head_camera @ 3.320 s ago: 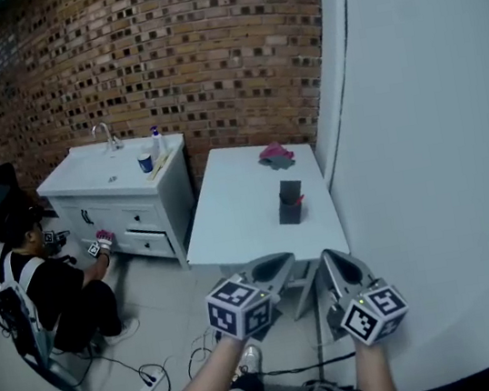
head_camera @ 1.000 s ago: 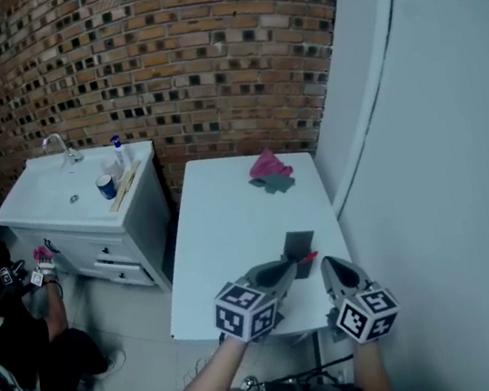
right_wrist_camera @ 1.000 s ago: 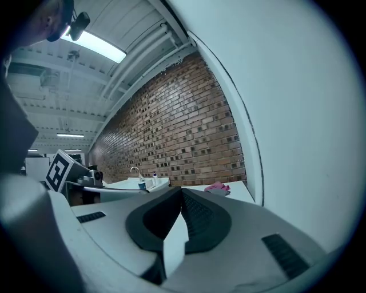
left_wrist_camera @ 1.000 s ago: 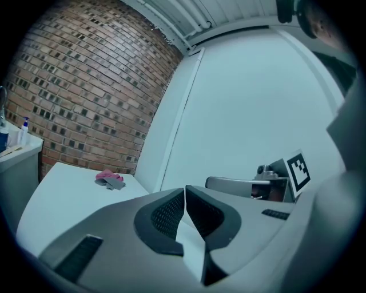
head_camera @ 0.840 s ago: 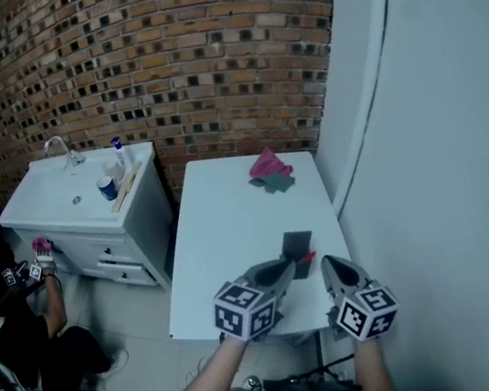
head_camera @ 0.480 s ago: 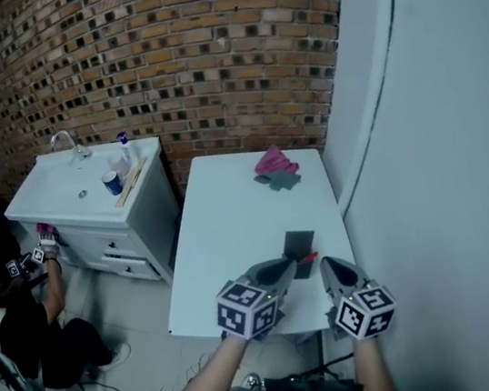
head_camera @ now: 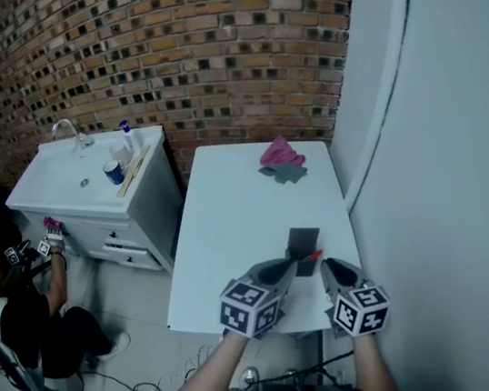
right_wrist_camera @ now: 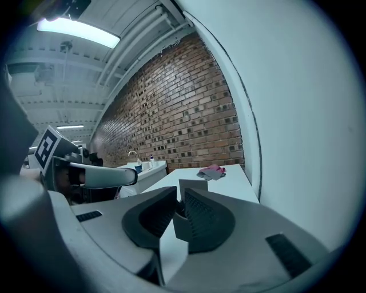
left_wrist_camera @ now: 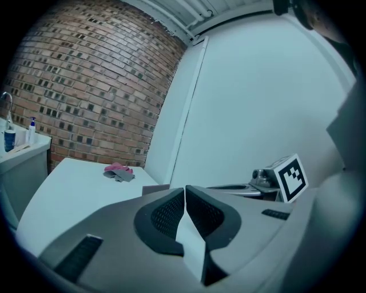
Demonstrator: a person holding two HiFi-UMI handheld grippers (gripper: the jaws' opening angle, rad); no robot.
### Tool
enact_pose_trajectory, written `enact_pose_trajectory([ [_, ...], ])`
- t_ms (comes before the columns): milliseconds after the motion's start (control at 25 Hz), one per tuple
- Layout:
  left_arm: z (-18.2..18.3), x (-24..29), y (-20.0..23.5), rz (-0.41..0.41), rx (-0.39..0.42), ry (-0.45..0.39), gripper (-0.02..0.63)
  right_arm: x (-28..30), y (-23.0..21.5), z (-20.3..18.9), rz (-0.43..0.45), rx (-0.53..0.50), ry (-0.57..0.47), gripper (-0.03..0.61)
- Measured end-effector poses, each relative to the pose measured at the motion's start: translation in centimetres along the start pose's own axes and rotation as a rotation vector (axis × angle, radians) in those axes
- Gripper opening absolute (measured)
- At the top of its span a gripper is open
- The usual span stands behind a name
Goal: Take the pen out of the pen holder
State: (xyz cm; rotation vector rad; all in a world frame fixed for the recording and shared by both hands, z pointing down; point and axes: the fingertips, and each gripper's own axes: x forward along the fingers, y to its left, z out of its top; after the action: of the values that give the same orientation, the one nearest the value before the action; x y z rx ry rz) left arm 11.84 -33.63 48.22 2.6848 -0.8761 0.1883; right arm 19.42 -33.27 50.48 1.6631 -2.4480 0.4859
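A dark square pen holder (head_camera: pixel 305 249) stands near the front right of the white table (head_camera: pixel 231 229), with a red pen (head_camera: pixel 314 254) poking out of it. My left gripper (head_camera: pixel 290 265) hovers just left of the holder, its jaws pressed together with nothing in them. My right gripper (head_camera: pixel 328 265) hangs close behind the holder on the right. In the right gripper view its jaws (right_wrist_camera: pixel 178 197) are opening, with nothing between them and the holder (right_wrist_camera: pixel 193 184) straight ahead. The left gripper view shows shut jaws (left_wrist_camera: pixel 184 190) and the holder's rim (left_wrist_camera: pixel 155 186).
A pink and grey cloth (head_camera: pixel 281 158) lies at the table's far end. The white wall (head_camera: pixel 441 159) runs along the table's right side. A sink cabinet (head_camera: pixel 95 181) stands to the left, and a person (head_camera: pixel 14 309) crouches on the floor beside it.
Both grippers have sunk a little and drawn closer to the pen holder. The right gripper's jaws have parted slightly. The view has shifted nearer the table.
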Motion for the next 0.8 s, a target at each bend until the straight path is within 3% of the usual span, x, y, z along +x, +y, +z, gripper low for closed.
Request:
enact_pose_trajectory([
  [320, -1.3, 1.2, 1.9, 0.027, -0.037, 0.035, 0.011, 4.0, -3.2, -2.3, -0.059, 0.025, 0.077, 0.126],
  [800, -3.5, 3.3, 4.8, 0.053, -0.085, 0.067, 0.012, 7.4, -4.1, -4.1, -0.042, 0.024, 0.130, 0.127],
])
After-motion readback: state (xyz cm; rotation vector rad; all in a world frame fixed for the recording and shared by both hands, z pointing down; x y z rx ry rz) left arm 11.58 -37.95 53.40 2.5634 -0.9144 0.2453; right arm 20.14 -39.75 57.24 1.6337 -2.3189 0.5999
